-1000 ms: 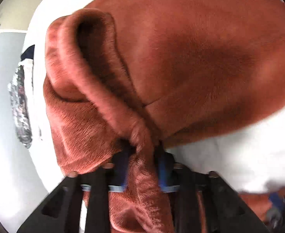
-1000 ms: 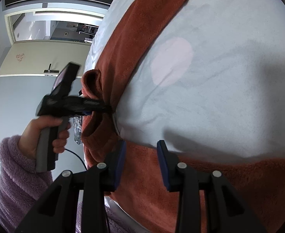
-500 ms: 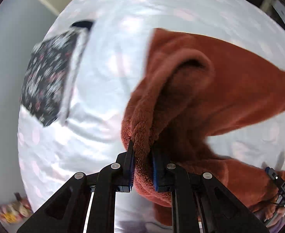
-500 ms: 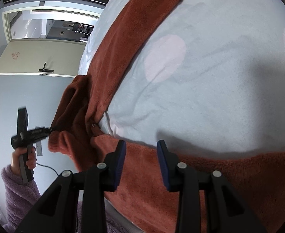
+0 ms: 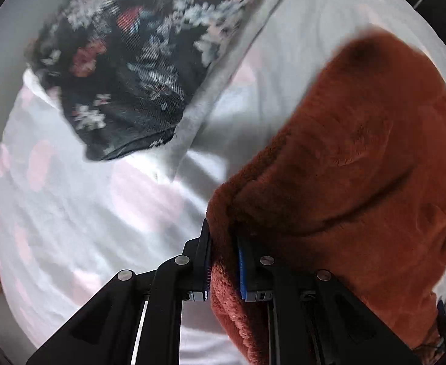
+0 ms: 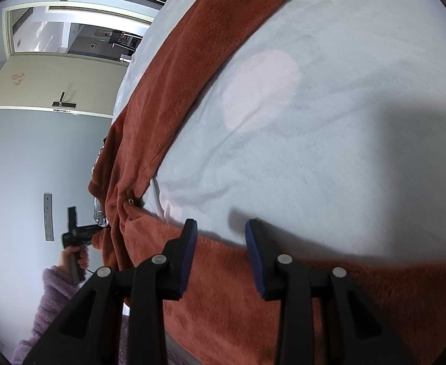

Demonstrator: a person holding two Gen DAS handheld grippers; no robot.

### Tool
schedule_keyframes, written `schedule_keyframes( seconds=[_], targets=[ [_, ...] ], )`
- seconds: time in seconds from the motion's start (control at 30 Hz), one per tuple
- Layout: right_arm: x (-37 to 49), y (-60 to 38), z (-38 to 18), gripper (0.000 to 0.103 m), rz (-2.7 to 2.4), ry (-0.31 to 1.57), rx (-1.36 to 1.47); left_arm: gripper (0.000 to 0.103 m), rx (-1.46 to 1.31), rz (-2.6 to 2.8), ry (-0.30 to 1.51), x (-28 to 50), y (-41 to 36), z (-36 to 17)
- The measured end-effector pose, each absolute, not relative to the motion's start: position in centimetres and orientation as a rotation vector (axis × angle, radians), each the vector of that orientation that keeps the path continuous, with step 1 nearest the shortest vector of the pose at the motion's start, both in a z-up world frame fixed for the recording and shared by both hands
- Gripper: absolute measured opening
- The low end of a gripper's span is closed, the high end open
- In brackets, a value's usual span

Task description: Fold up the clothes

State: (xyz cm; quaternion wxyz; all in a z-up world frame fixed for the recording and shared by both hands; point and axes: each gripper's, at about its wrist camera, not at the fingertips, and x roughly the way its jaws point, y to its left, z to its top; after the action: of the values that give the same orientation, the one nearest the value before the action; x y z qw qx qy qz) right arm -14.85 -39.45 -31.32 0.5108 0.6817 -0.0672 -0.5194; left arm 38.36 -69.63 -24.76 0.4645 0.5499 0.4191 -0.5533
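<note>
A rust-brown fleece garment [image 5: 360, 158] hangs in a thick fold over the pale bed sheet [image 5: 80, 213]. My left gripper [image 5: 224, 243] is shut on the fold's edge, the pile bunched between its blue pads. In the right wrist view the same garment [image 6: 192, 70] stretches in a band across the bed and along its near edge. My right gripper [image 6: 220, 234] stands open above the garment's lower strip, nothing between its pads. The left gripper [image 6: 80, 234] shows far off at the left of that view, in a hand with a purple sleeve [image 6: 49, 298], pulling the cloth's end.
A folded dark floral garment [image 5: 125, 60] lies on the sheet at the upper left, with a white cloth edge [image 5: 210, 91] beside it. The sheet [image 6: 329, 121] has pale pink dots. A grey wall [image 6: 25, 167] and a doorway [image 6: 71, 39] lie beyond the bed.
My left gripper has carried the fleece fold a long way sideways across the bed, bringing the floral garment close. Seen from the right, it has receded and the cloth stretched. The right gripper stayed put.
</note>
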Motion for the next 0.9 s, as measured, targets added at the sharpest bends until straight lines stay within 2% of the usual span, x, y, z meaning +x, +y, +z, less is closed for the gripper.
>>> schedule_keyframes(
  seconds=[0.1, 0.27, 0.53, 0.73, 0.87, 0.9],
  targets=[
    [-15.0, -39.8, -31.5, 0.033, -1.255, -0.167, 1.636, 0.014, 1.381, -1.371, 1.010, 37.8, -70.6, -24.6],
    [-14.8, -40.3, -31.7, 0.033, -1.259, -0.167, 1.628, 0.014, 1.423, -1.462, 0.867, 36.5, -70.9, -20.6],
    [-14.8, -40.5, -31.8, 0.032, -1.256, -0.164, 1.621, 0.015, 1.379, -1.420, 0.936, 37.6, -70.7, -24.9],
    [-14.9, -40.3, -31.6, 0.032, -1.259, -0.148, 1.616, 0.033, 1.356, -1.479, 0.891, 38.7, -69.4, -19.5],
    [-14.4, -40.3, -31.2, 0.032, -1.252, -0.124, 1.606, 0.058, 1.241, -1.560, 0.956, 40.3, -67.6, -15.3],
    [-14.3, -40.3, -31.1, 0.032, -1.248, -0.120, 1.604, 0.061, 1.218, -1.571, 0.994, 40.5, -67.1, -15.0]
  ],
)
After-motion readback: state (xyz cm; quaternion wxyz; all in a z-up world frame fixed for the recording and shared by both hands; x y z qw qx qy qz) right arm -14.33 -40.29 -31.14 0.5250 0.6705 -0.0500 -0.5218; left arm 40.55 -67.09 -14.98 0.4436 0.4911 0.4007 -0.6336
